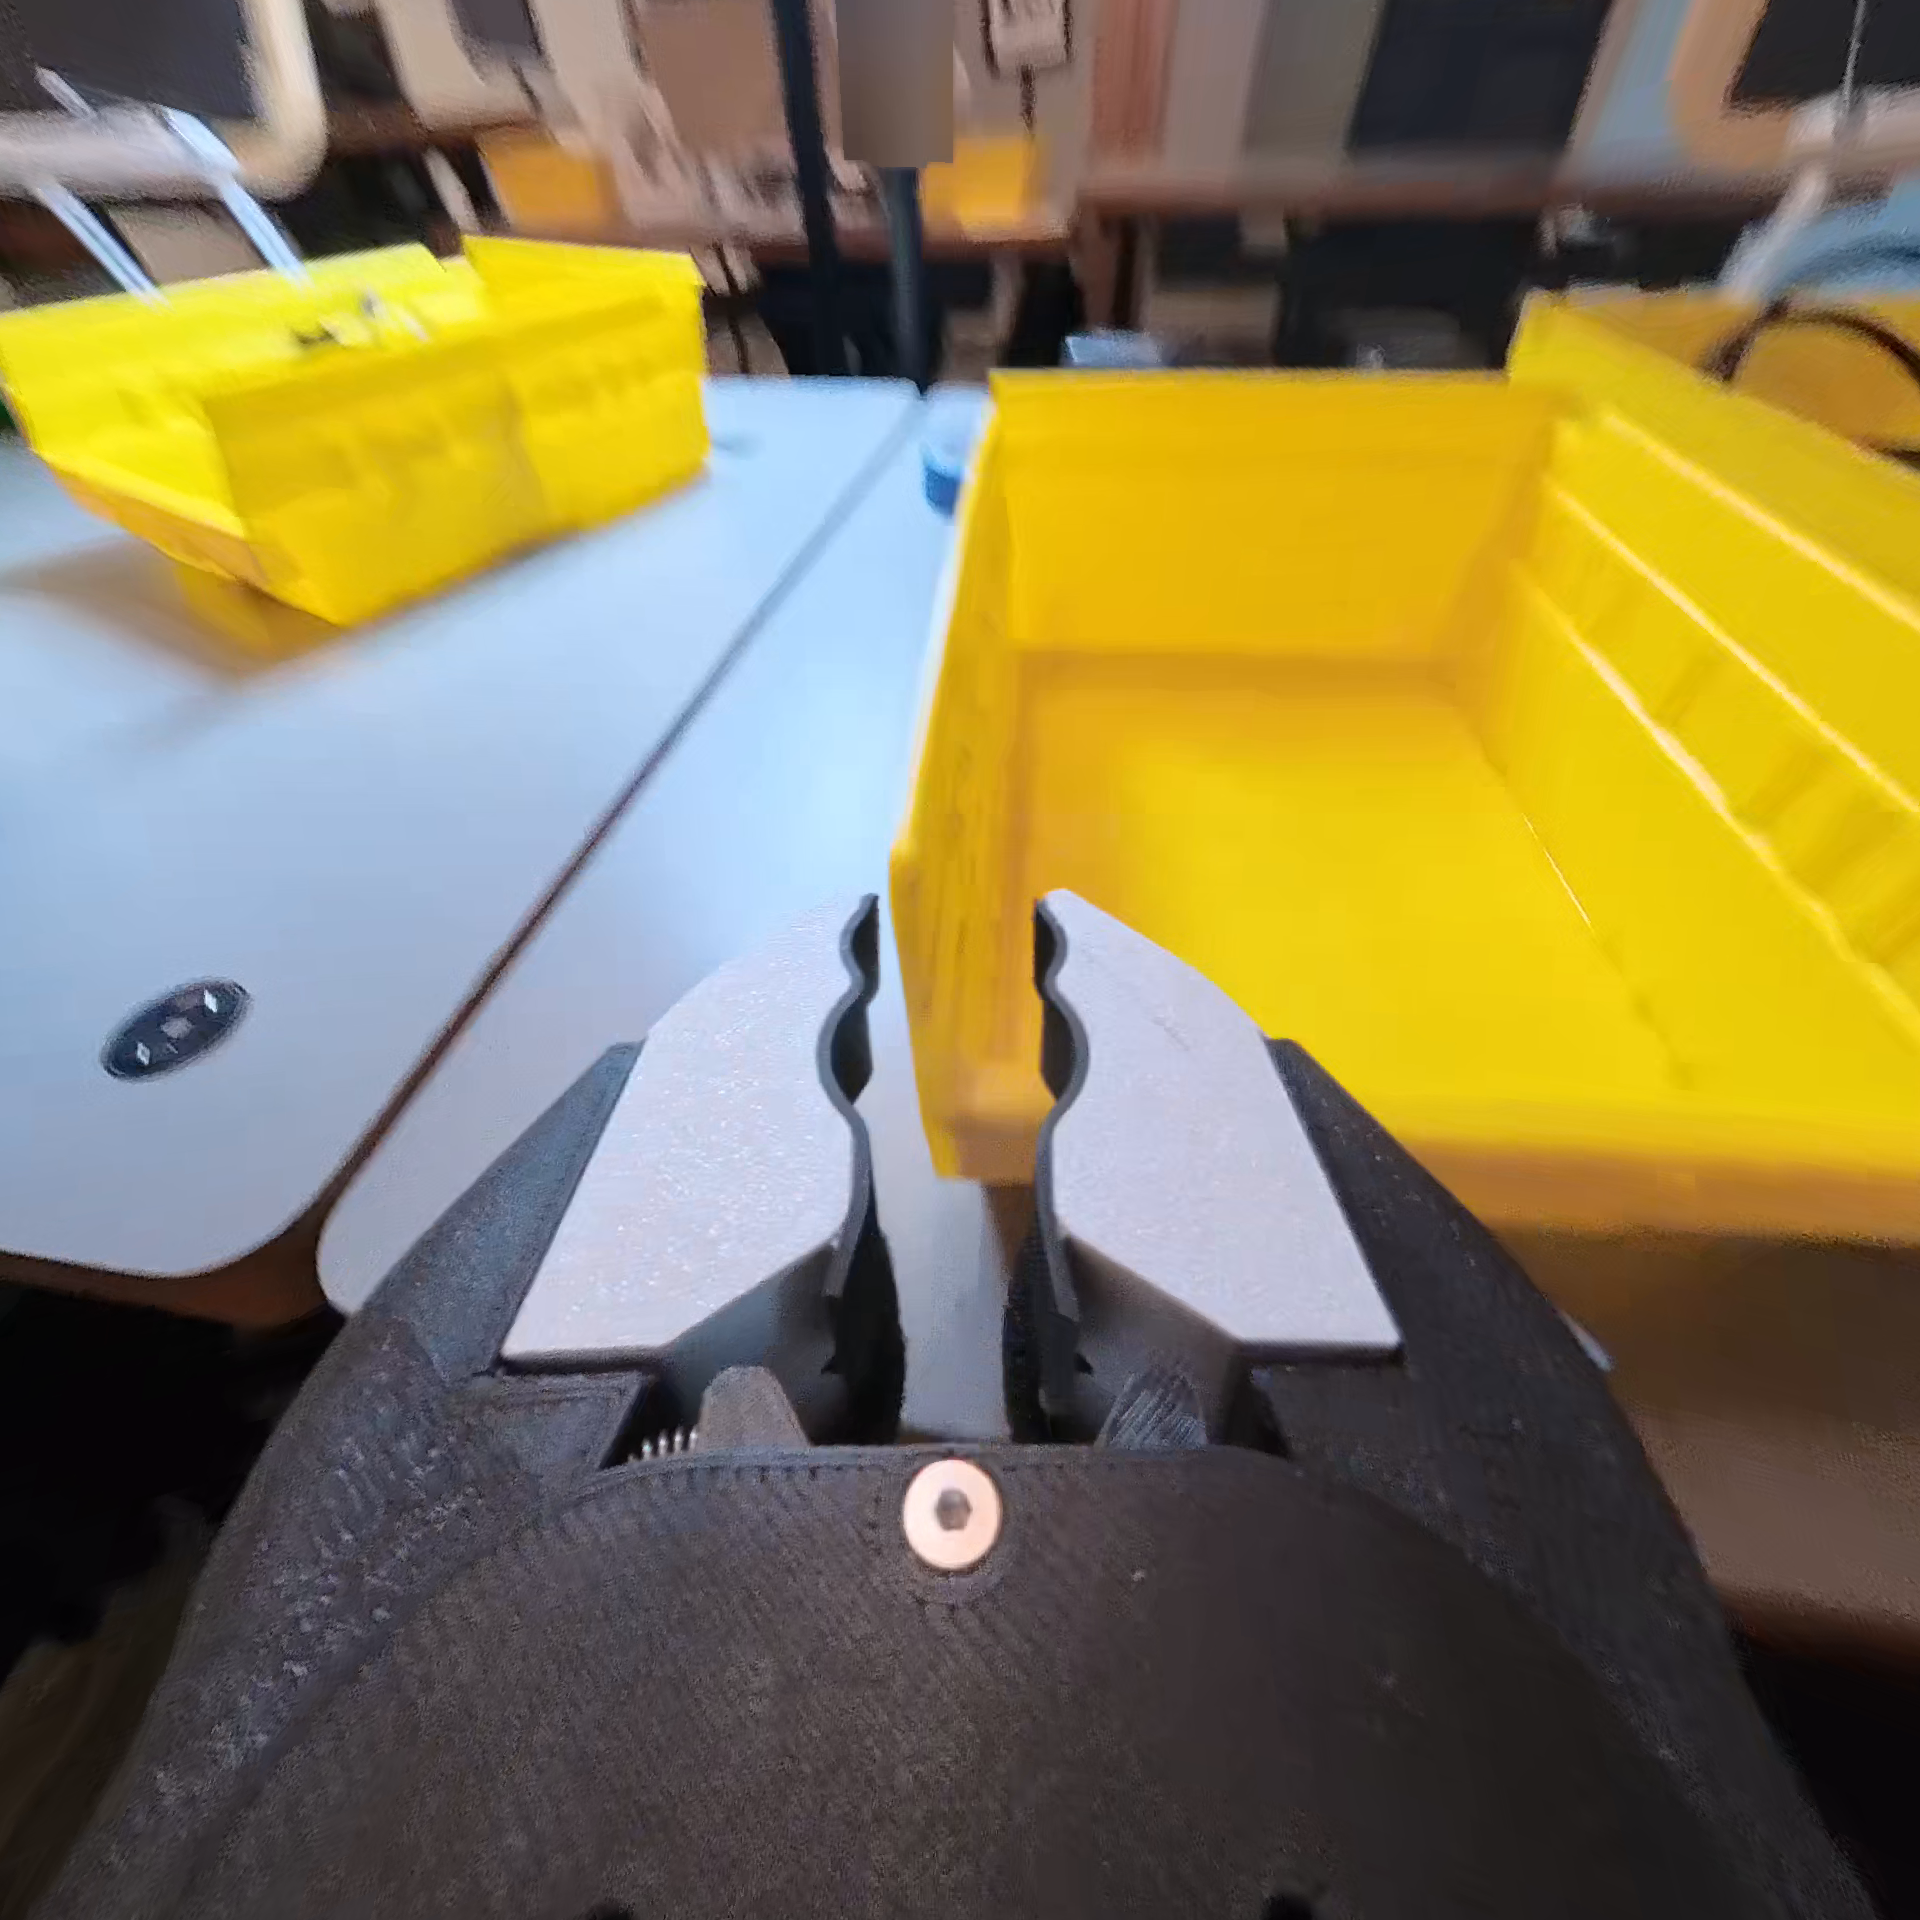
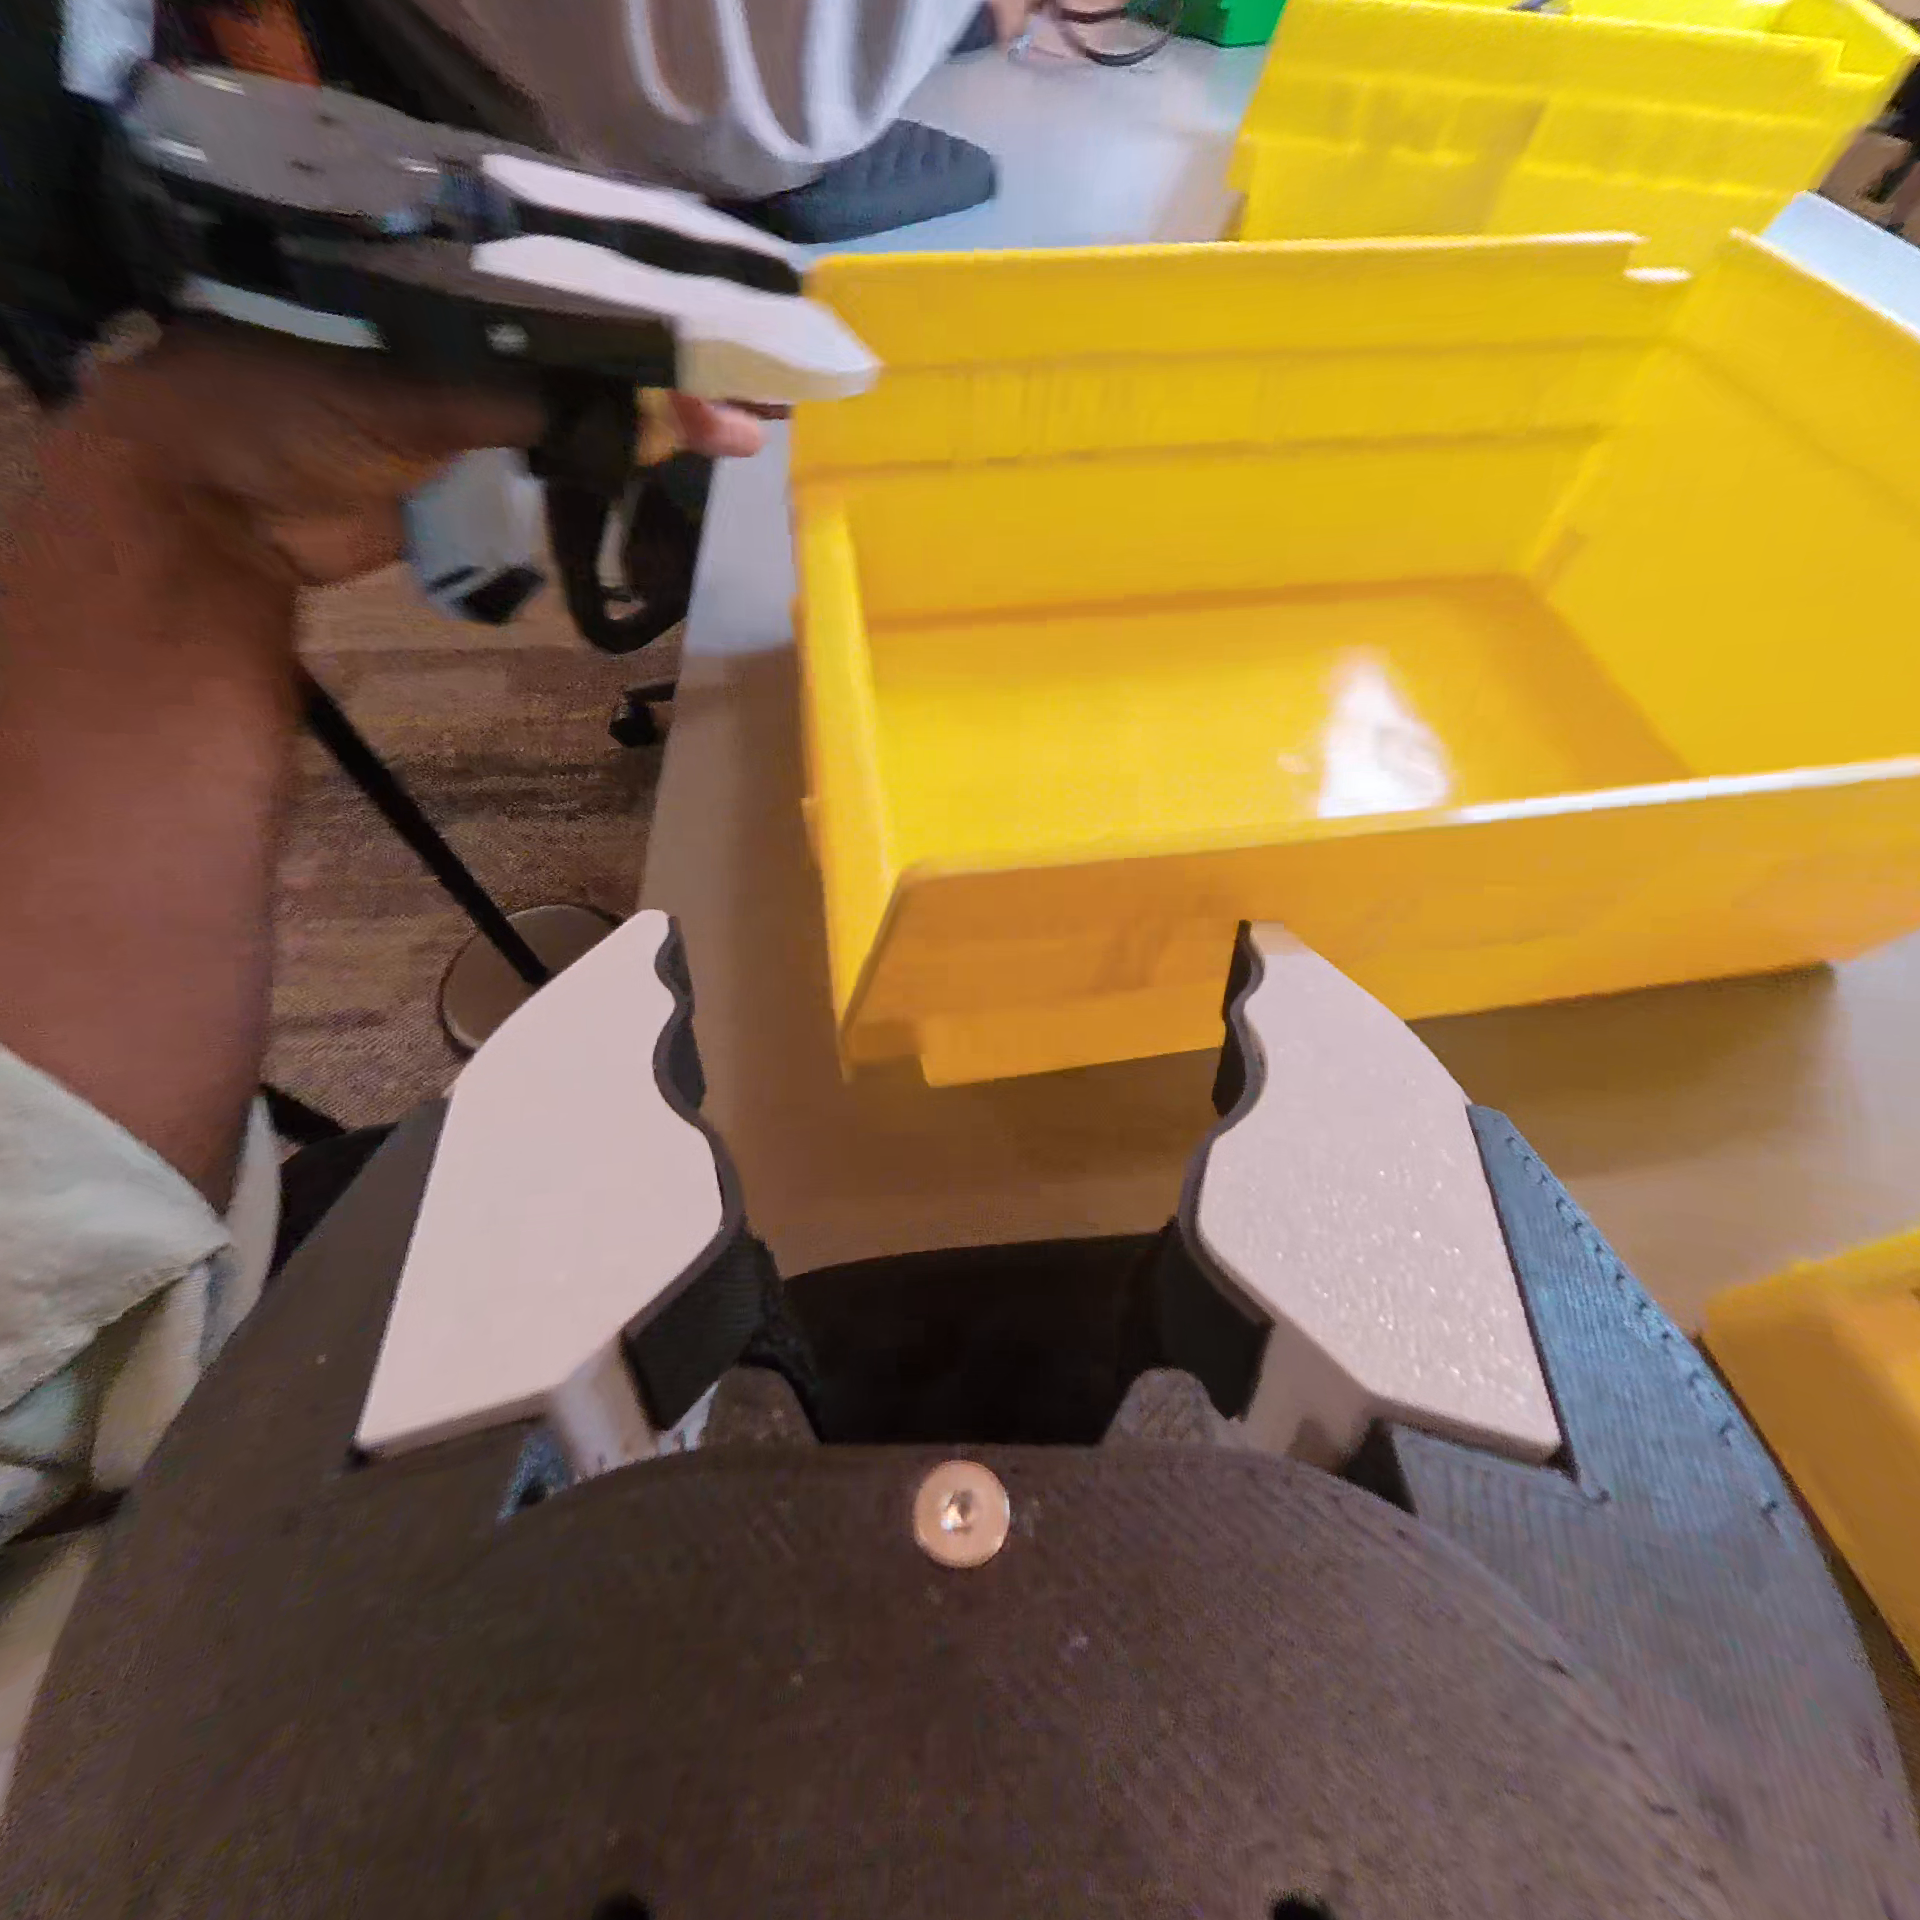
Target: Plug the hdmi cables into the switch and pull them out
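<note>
Two yellow bins dominate both views, and neither the HDMI cables nor the switch can be found in either picture, so I cannot place them. My left gripper (image 1: 956, 914) has its jaws narrowly parted with nothing between them; its tips straddle the near corner wall of the large yellow bin (image 1: 1299, 831), which sits on the grey table (image 1: 416, 935). From the left wrist view this bin's interior appears bare, showing only its smooth floor and ribbed right wall. A second yellow bin (image 1: 416, 447) stands well apart on the far left of the table, blurred; thin white strips rise near its top, and I cannot tell what it holds. A third yellow container (image 1: 1766, 343) lies beyond the large bin at the far right, with a dark cable loop (image 1: 1829, 343) visible at it. My right gripper (image 2: 956, 935) is spread wide and holds nothing, its tips level with the front lip of the same large yellow bin (image 2: 1351, 520). In this view the bin floor shows only a bright glare patch and no contents. My left gripper (image 2: 821, 322) appears at upper left, held in my hand (image 2: 343, 457), fingers just beside the bin's left rim. Another yellow bin (image 2: 1538, 114) stands behind the large one, and a yellow edge (image 2: 1829, 1392) enters at lower right; contents of both are hidden.
</note>
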A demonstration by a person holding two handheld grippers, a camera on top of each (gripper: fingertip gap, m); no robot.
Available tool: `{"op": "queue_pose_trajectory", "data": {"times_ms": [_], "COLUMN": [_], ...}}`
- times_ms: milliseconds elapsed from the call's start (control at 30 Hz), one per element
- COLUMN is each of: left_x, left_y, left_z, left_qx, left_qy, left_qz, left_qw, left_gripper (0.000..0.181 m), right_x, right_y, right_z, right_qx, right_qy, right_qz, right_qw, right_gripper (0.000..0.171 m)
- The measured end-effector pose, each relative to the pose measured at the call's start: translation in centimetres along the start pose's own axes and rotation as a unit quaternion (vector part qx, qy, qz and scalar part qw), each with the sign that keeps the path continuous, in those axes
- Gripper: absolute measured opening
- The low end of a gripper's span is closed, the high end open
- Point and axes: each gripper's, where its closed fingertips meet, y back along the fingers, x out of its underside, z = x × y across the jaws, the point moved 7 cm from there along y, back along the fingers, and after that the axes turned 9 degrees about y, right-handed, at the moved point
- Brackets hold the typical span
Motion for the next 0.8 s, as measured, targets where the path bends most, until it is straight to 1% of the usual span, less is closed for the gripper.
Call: {"op": "queue_pose_trajectory", "data": {"times_ms": [33,67,133,167,233,267,300,333,367,400,433,467,500,567,600,700,800], "left_x": [0.1,0.1,0.0,0.1,0.3,0.5,0.9,1.2,1.5,1.4,1.2,1.0,0.7,-0.1,-0.6,-2.0,-3.9], "left_y": [0.4,0.5,0.1,-0.3,-1.3,-1.9,-2.5,-3.0,-3.3,-3.4,-3.4,-3.2,-2.9,-2.1,-1.7,-0.7,0.7], "left_z": [-0.2,-0.1,0.1,0.1,-0.1,-0.3,-0.5,-0.8,-1.1,-1.1,-1.4,-1.9,-2.2,-3.0,-3.5,-5.2,-7.3], "left_qx": [-0.001,-0.021,-0.063,-0.07,-0.076,-0.075,-0.069,-0.059,-0.048,-0.062,-0.062,-0.05,-0.04,-0.014,-0.011,-0.034,-0.042], "left_qy": [-0.008,-0.024,-0.062,-0.08,-0.101,-0.105,-0.11,-0.116,-0.125,-0.125,-0.124,-0.112,-0.097,-0.087,-0.096,-0.128,-0.148], "left_qz": [0.027,0.032,0.01,-0.004,-0.016,-0.013,-0.004,0.01,0.025,0.024,0.024,0.032,0.036,0.019,0.004,0.002,-0.054], "left_qw": [1.0,0.999,0.996,0.994,0.992,0.992,0.992,0.991,0.991,0.99,0.99,0.992,0.994,0.996,0.995,0.991,0.987], "left_gripper": [0.036,0.049,0.068,0.075,0.075,0.074,0.069,0.059,0.039,0.023,0.014,0.01,0.007,0.005,0.006,0.007,0.008], "right_x": [0.1,0.2,0.1,0.1,0.1,0.2,0.3,0.4,0.5,0.6,0.8,0.9,1.1,1.4,1.3,0.7,-0.2], "right_y": [0.2,0.5,1.0,1.2,1.3,1.2,1.0,0.7,0.4,0.2,0.1,0.2,0.5,1.2,1.6,2.9,4.9], "right_z": [-0.2,-0.4,-0.6,-0.7,-0.8,-0.7,-0.6,-0.4,-0.4,-0.4,-0.7,-1.2,-1.9,-2.9,-3.3,-4.0,-4.2], "right_qx": [0.011,0.016,0.039,0.052,0.071,0.077,0.08,0.082,0.084,0.085,0.105,0.129,0.15,0.166,0.174,0.202,0.25], "right_qy": [-0.004,-0.008,-0.019,-0.02,-0.016,-0.012,-0.006,0.0,0.004,0.007,0.005,0.006,0.016,0.023,0.023,0.047,0.096], "right_qz": [-0.003,-0.014,-0.034,-0.041,-0.043,-0.038,-0.028,-0.016,-0.006,0.004,0.016,0.025,0.035,0.027,0.012,-0.001,-0.017], "right_qw": [1.0,1.0,0.998,0.998,0.996,0.996,0.996,0.996,0.996,0.996,0.994,0.991,0.988,0.985,0.984,0.978,0.963], "right_gripper": [0.097,0.096,0.092,0.091,0.088,0.087,0.087,0.088,0.086,0.081,0.08,0.072,0.057,0.044,0.039,0.031,0.028]}}
